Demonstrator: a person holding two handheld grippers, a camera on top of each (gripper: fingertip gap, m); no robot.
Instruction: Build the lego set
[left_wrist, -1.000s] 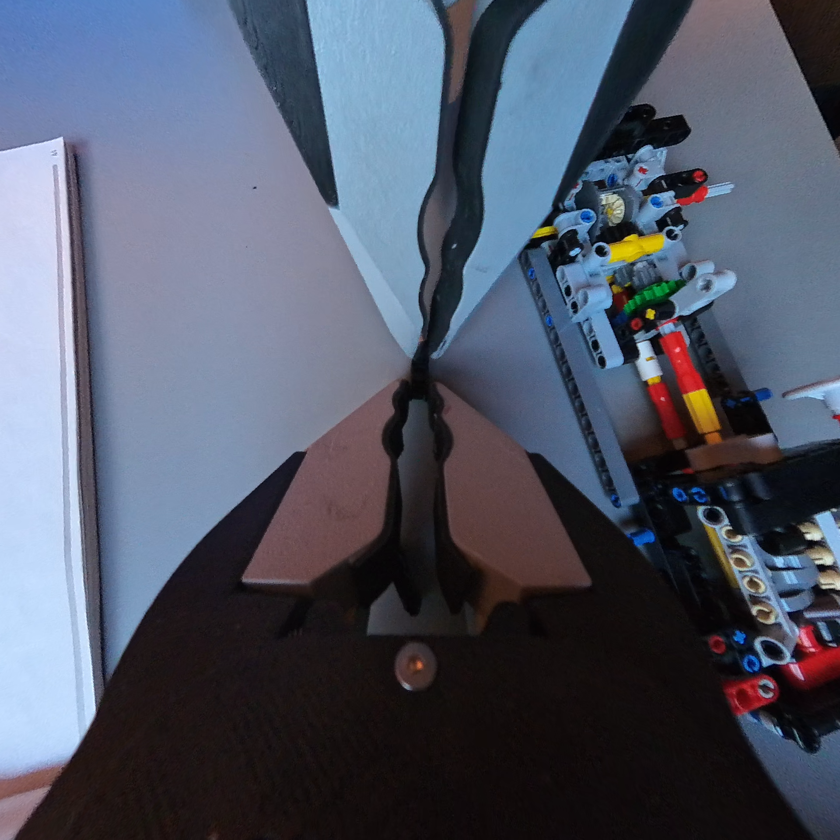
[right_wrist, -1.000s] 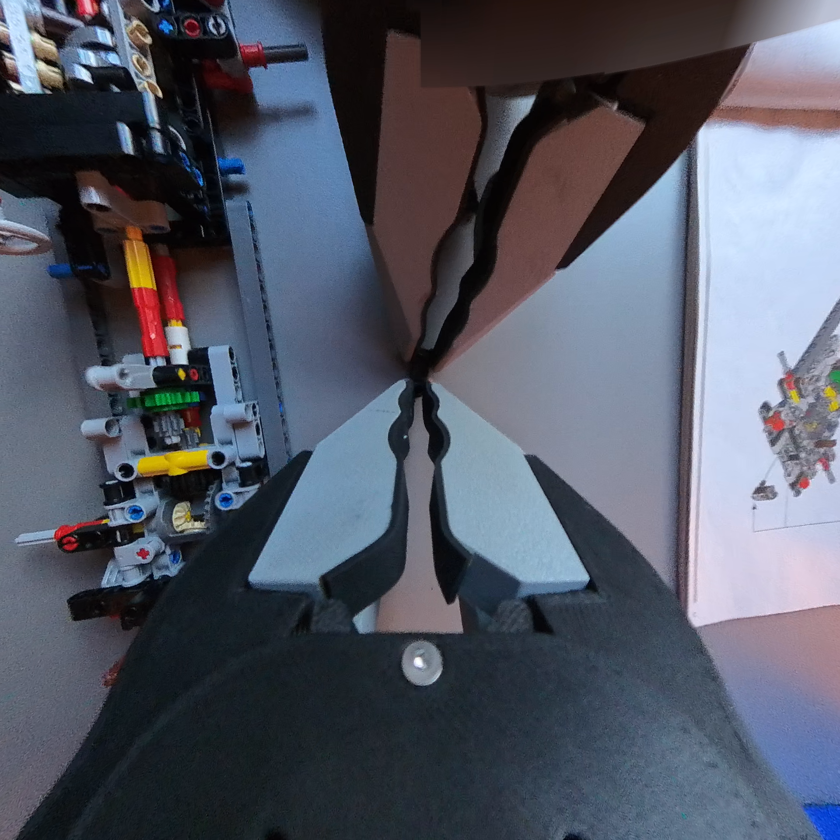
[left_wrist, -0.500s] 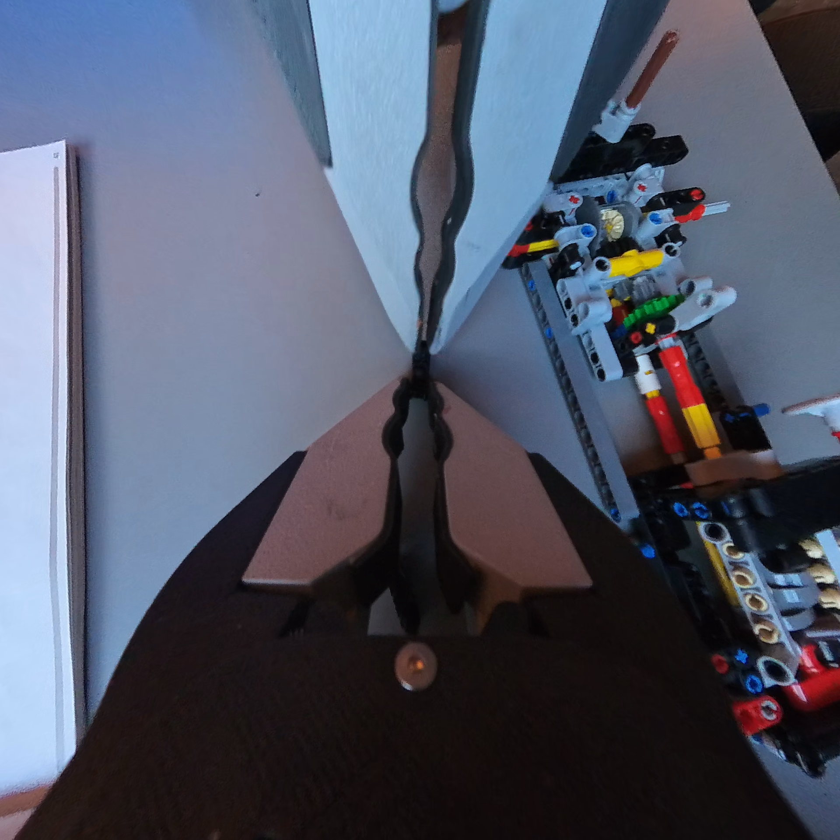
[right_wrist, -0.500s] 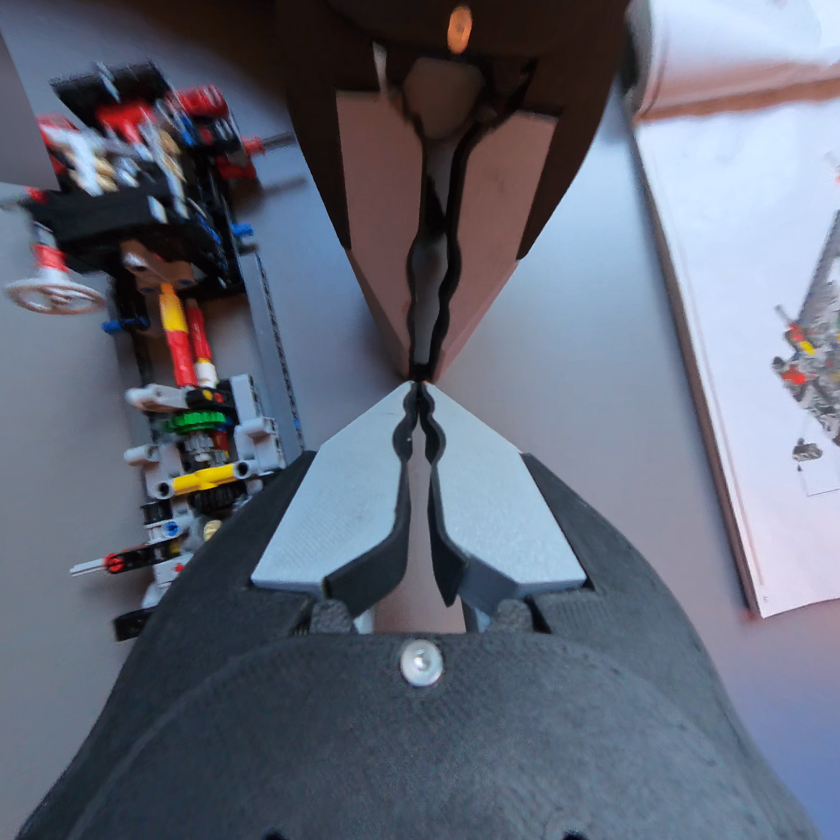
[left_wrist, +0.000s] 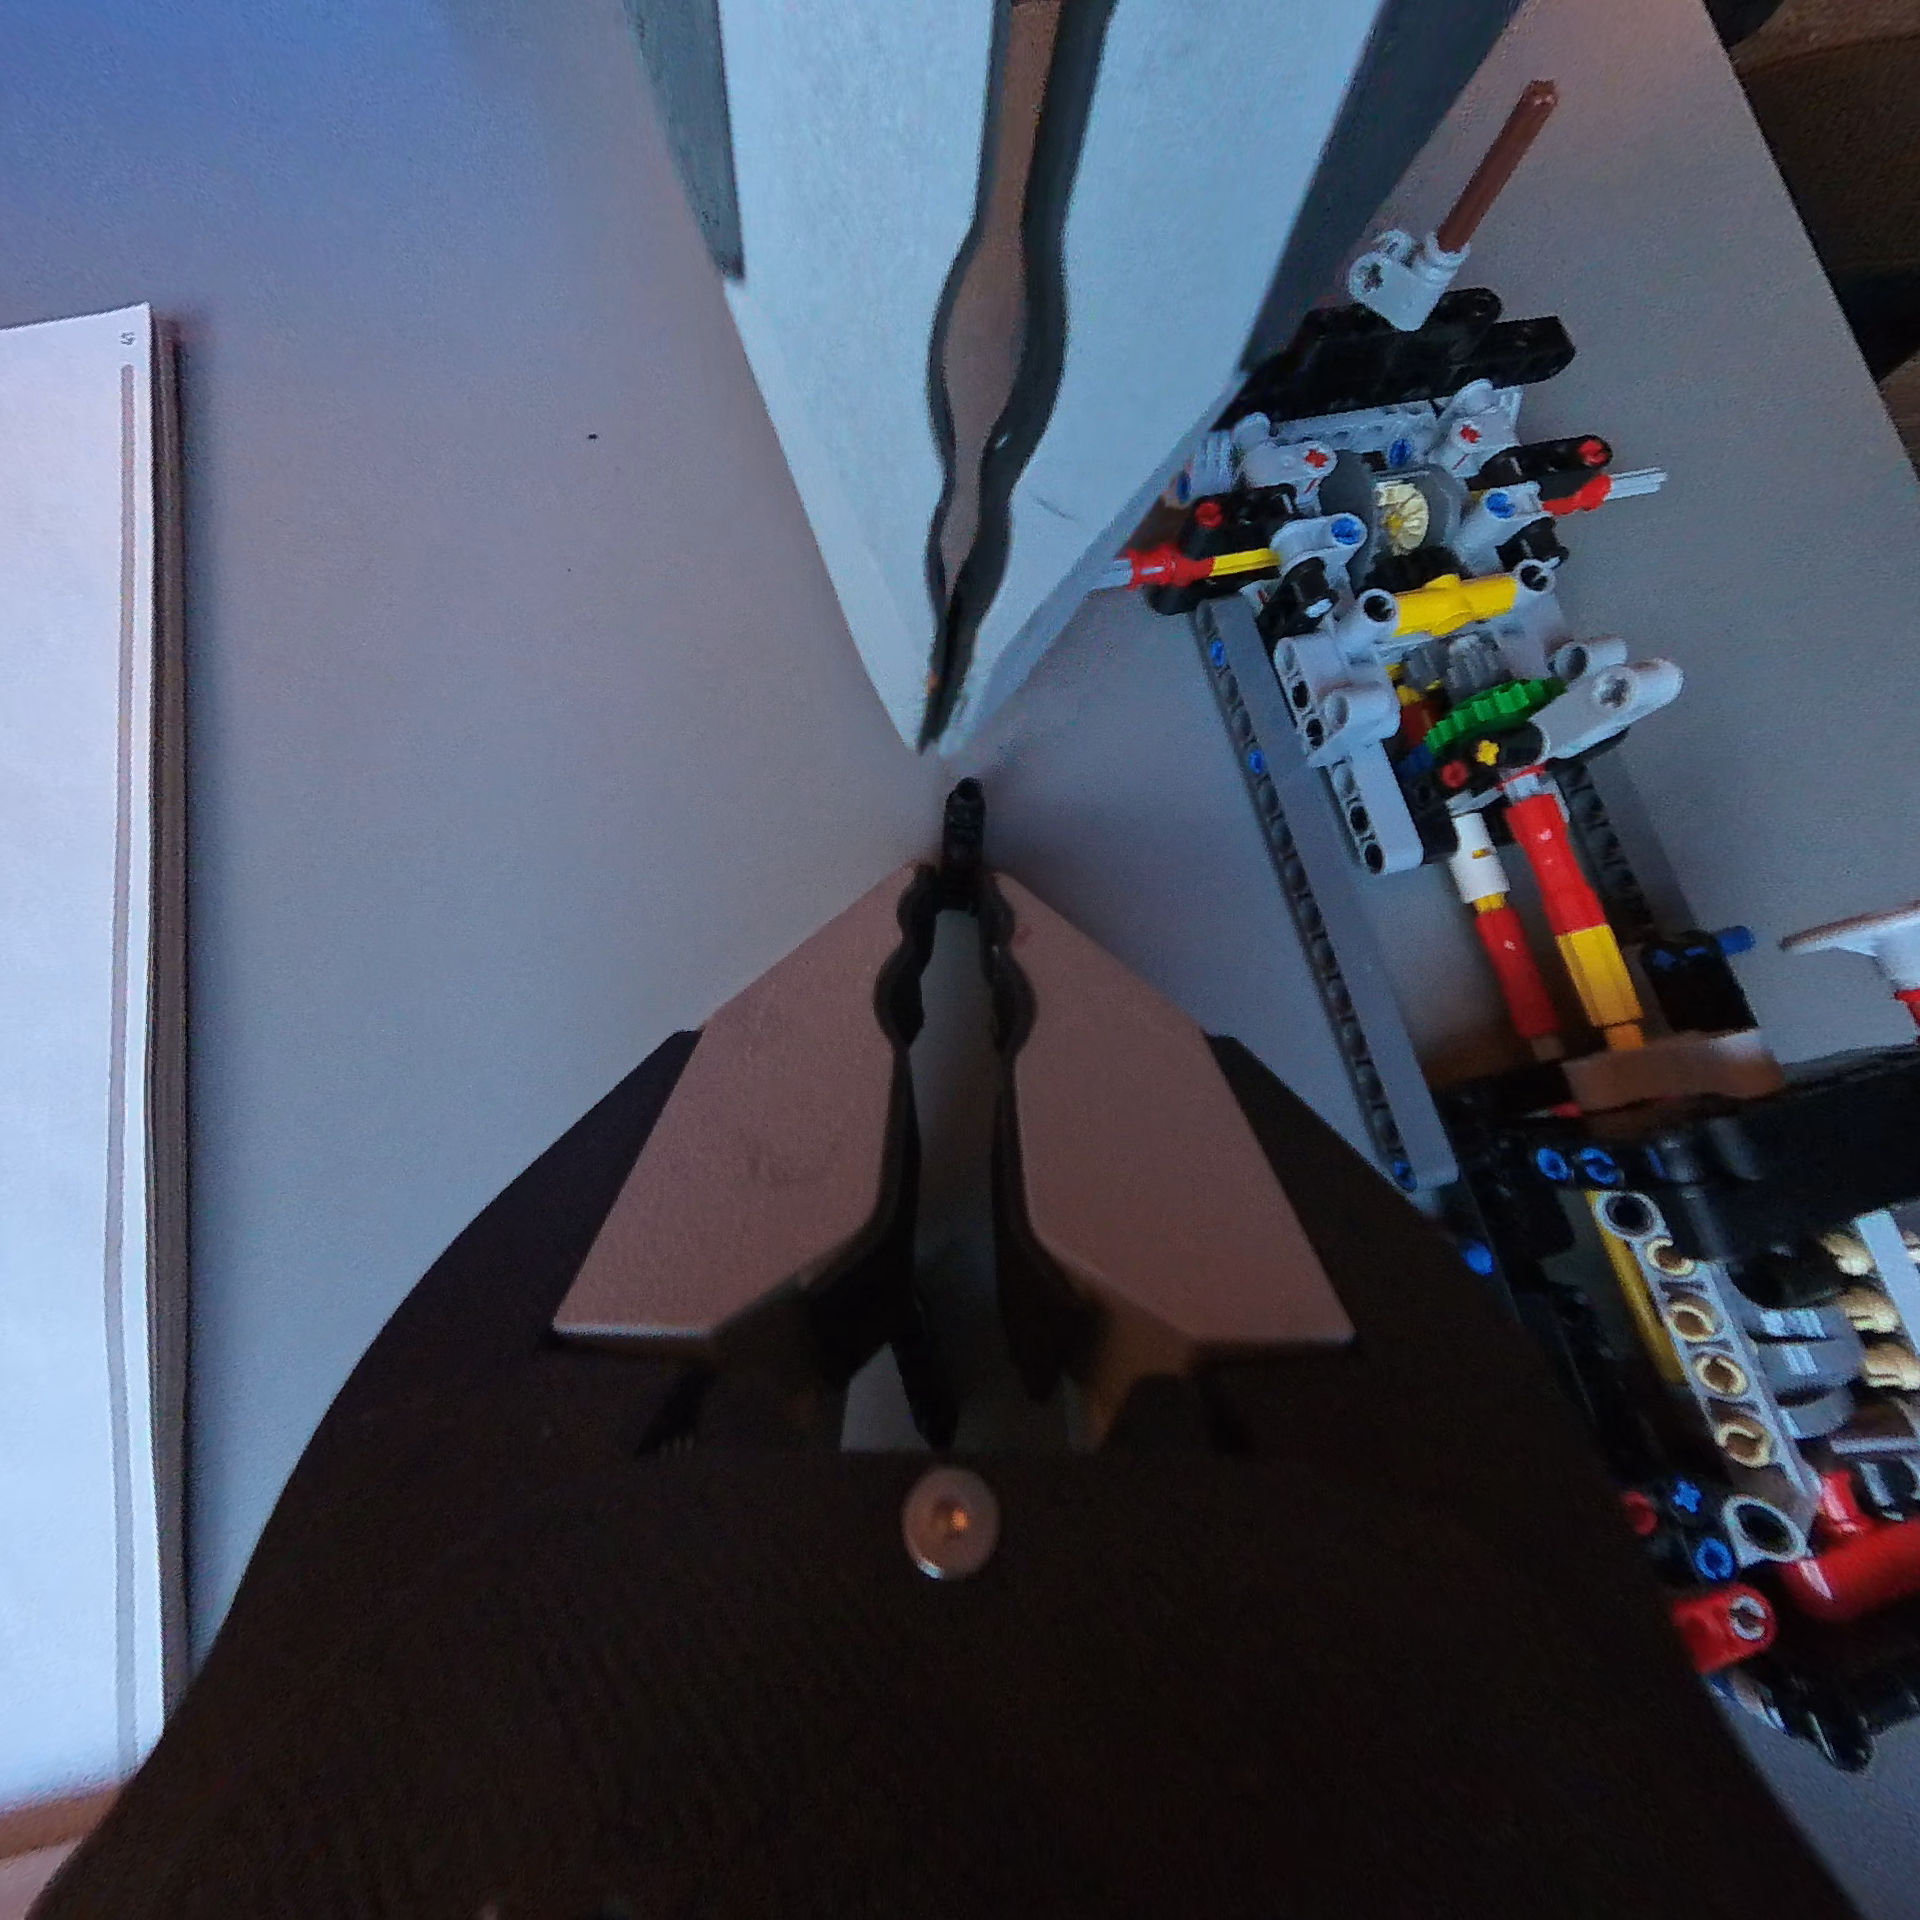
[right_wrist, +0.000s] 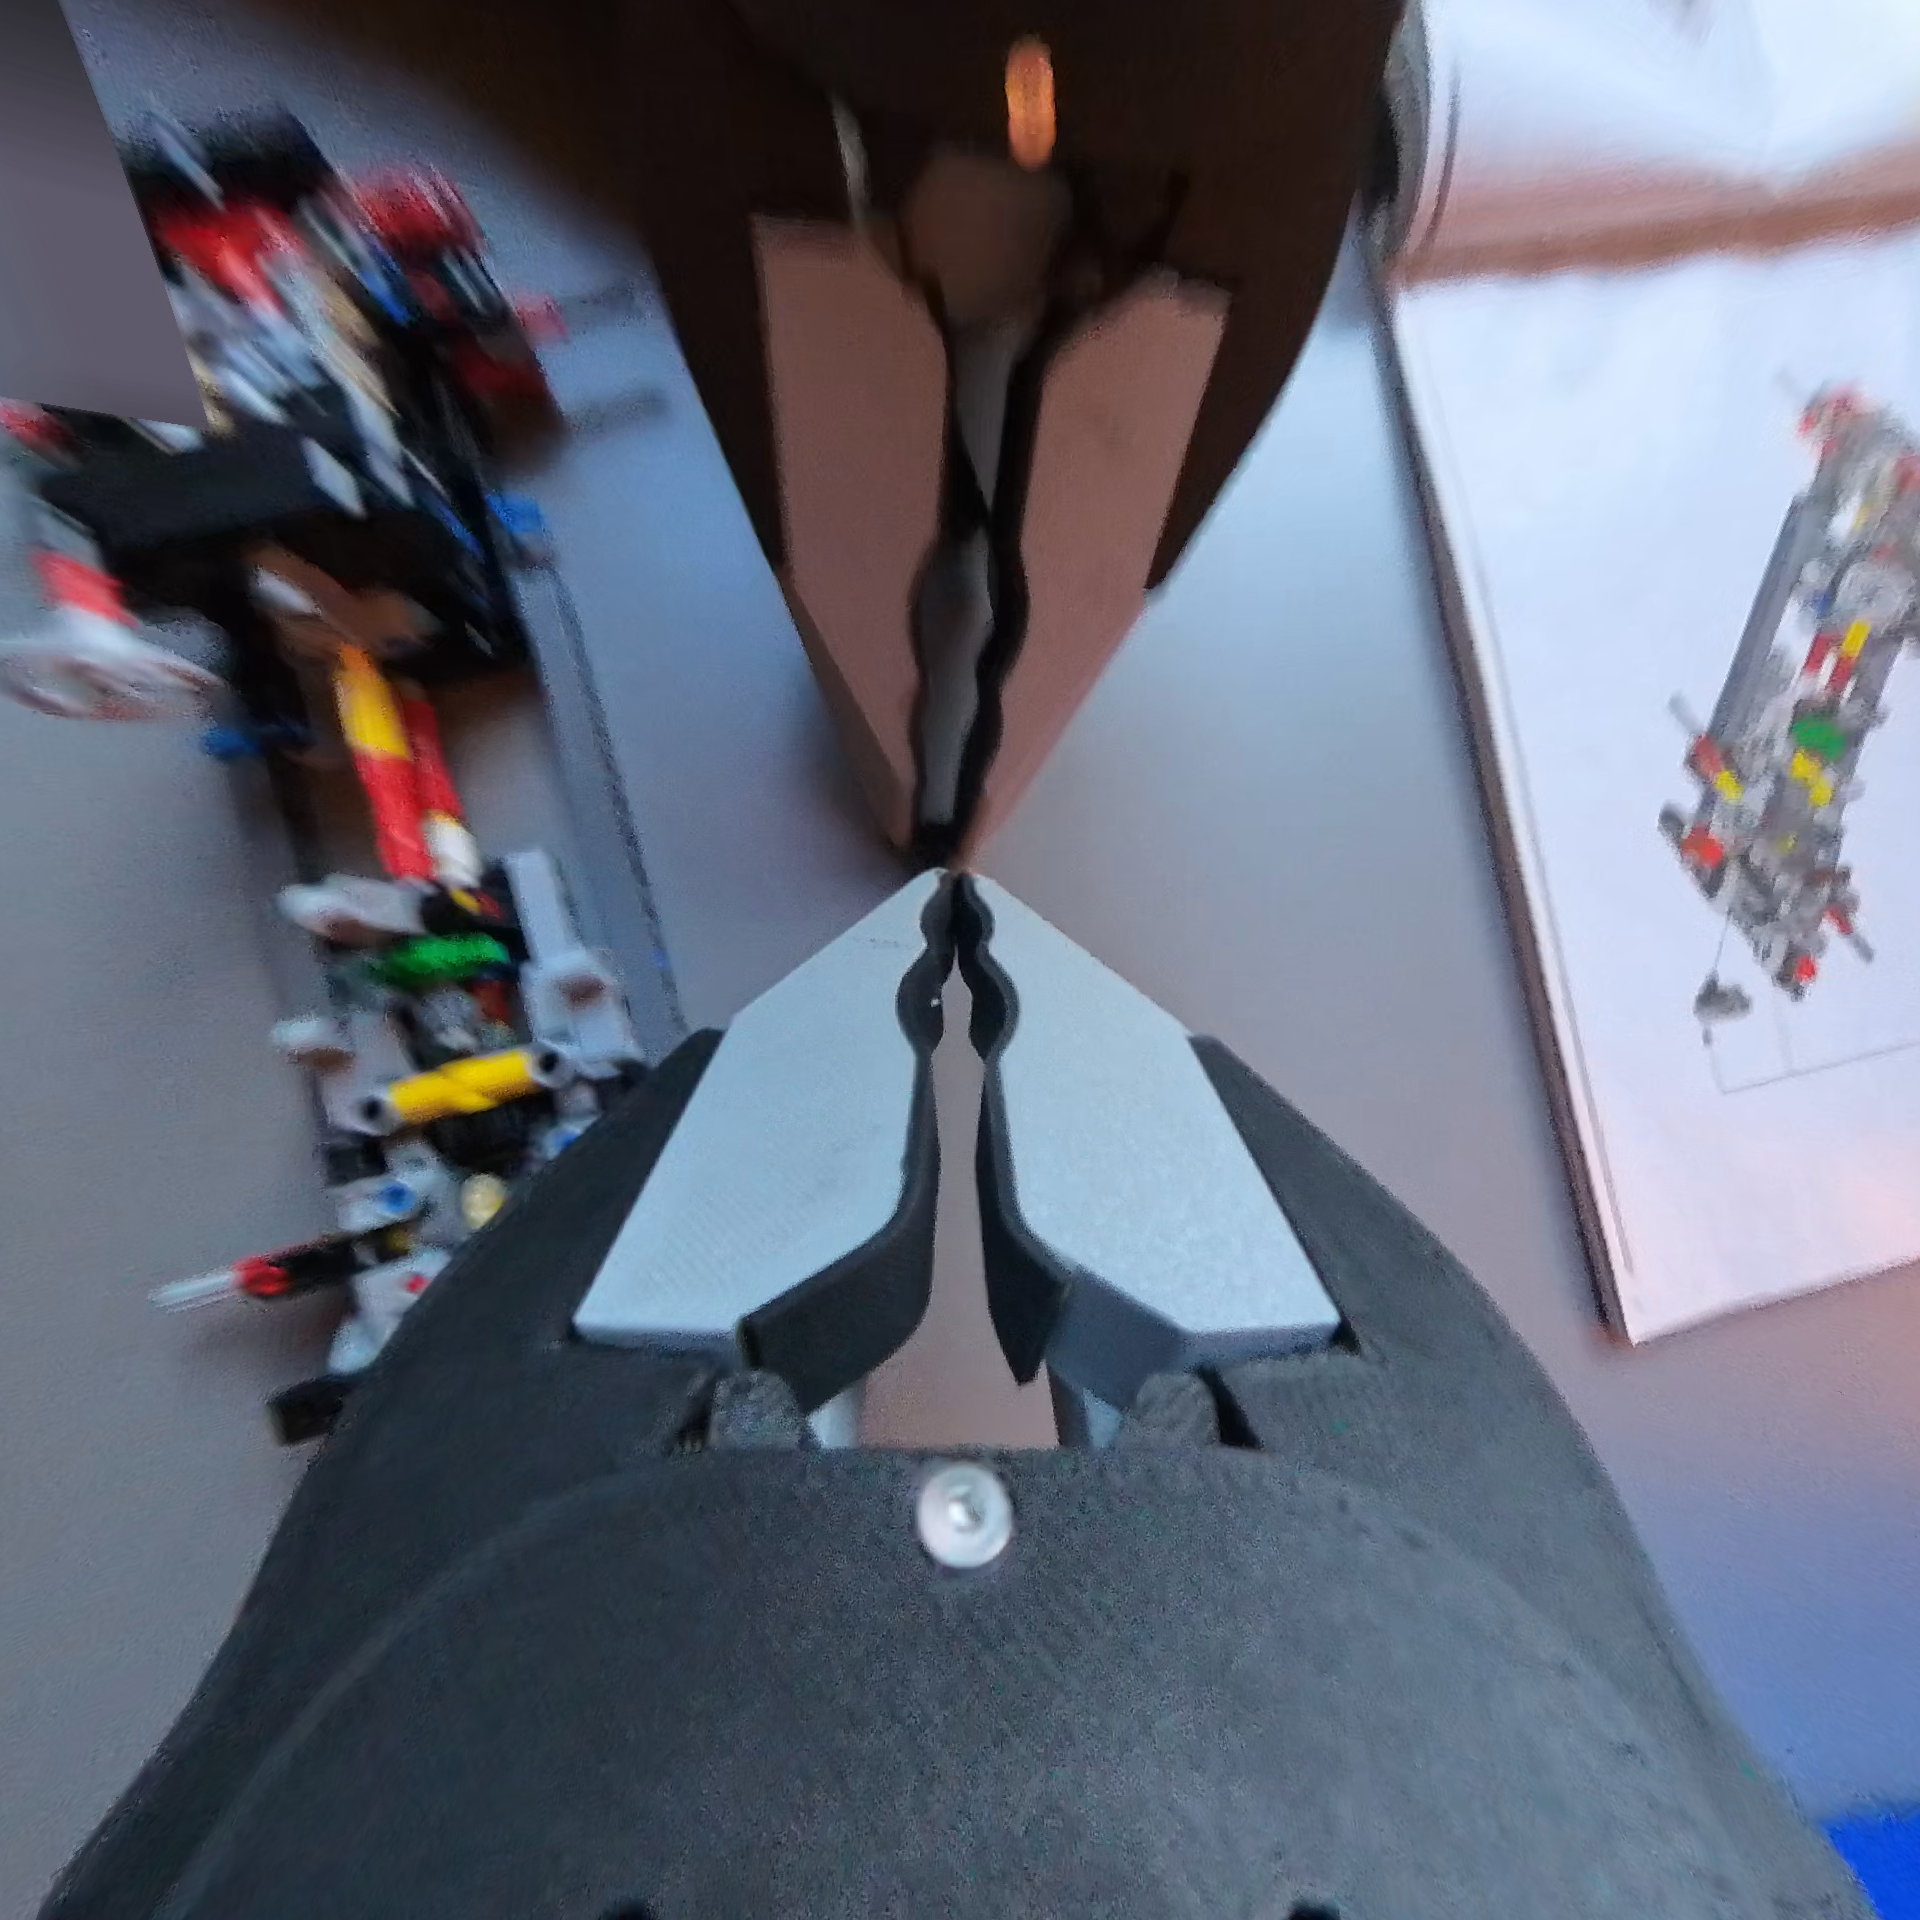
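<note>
Your left gripper (left_wrist: 961, 894) is showing tan fingers with wavy black pads, and a small black pin (left_wrist: 964, 831) is sitting pinched at their tips. Your right gripper (right_wrist: 954, 883) is showing pale grey fingers and dark pads. The brick model (left_wrist: 1455, 644) is mixing grey, black, red, yellow and 1 green gear. The booklet (right_wrist: 1662, 727) is showing white pages against the grey table (left_wrist: 468, 623).

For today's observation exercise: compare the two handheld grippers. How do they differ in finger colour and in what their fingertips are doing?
The left gripper has tan-brown fingers; the right gripper has light grey ones. The left grips a small black pin that sticks out past its tips; the right's tips are closed together with nothing showing between them. Both have wavy black pads and point tip to tip over the grey table.
</note>
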